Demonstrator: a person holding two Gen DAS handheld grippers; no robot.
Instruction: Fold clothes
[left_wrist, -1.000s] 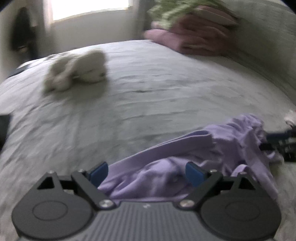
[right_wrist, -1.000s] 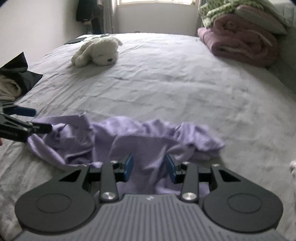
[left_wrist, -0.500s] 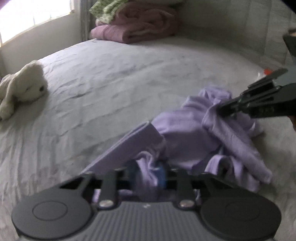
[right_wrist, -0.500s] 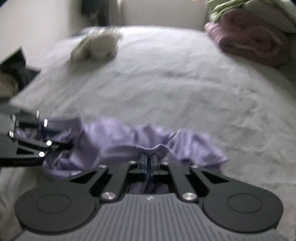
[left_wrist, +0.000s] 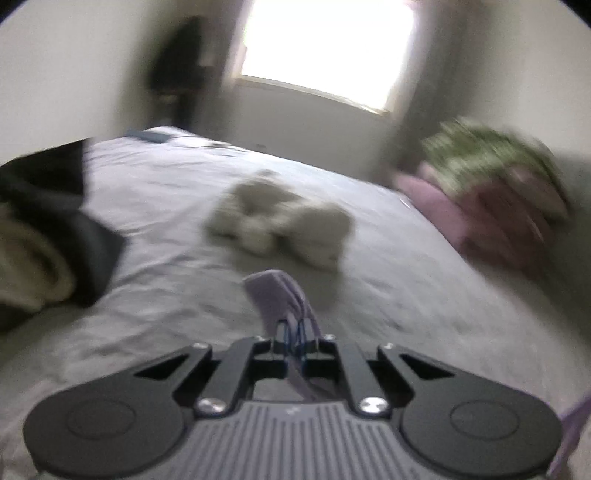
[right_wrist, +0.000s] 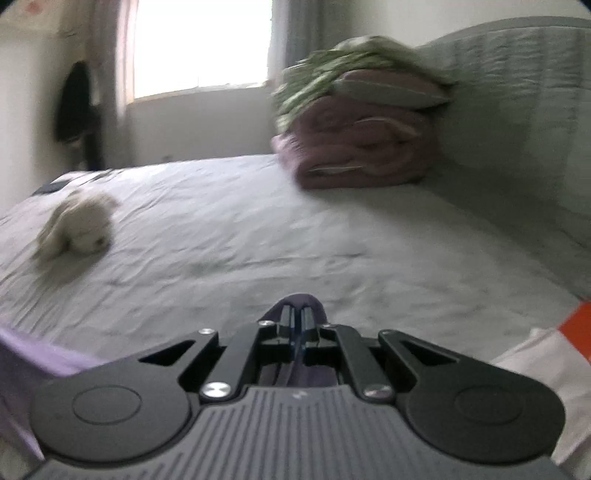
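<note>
Wide bed with wrinkled pale grey sheet (right_wrist: 280, 236) fills both views; the padded grey headboard (right_wrist: 517, 110) stands far right. Stack of folded maroon blankets topped with a green patterned cloth (right_wrist: 362, 122) sits far right by the headboard, and a pile of dark and cream fabric (left_wrist: 48, 236) lies at the left edge of the left view. Small white plush dog toy (right_wrist: 75, 230) lies far left on the sheet.

Change: half a second ago the lilac soft knit garment (left_wrist: 280, 295) lay bunched on the sheet with both tools closing on it; now both views look level across the room and the heap is gone from the sheet ahead, so the garment looks lifted. Heavy blur suggests fast motion.

Left gripper (left_wrist: 293, 341) is closed tight, a fold of lilac cloth pinched between the blue pads and sticking up past the tips. Right gripper (right_wrist: 297, 325) is likewise closed, a darker-looking fold of the same garment clamped at the tips; more lilac hangs at the near left edge of the right view.

Likely step: both ends held, garment raised to shake out or spread flat before the first fold. Folding itself not started. Which parts of the garment are held cannot be told.
</note>
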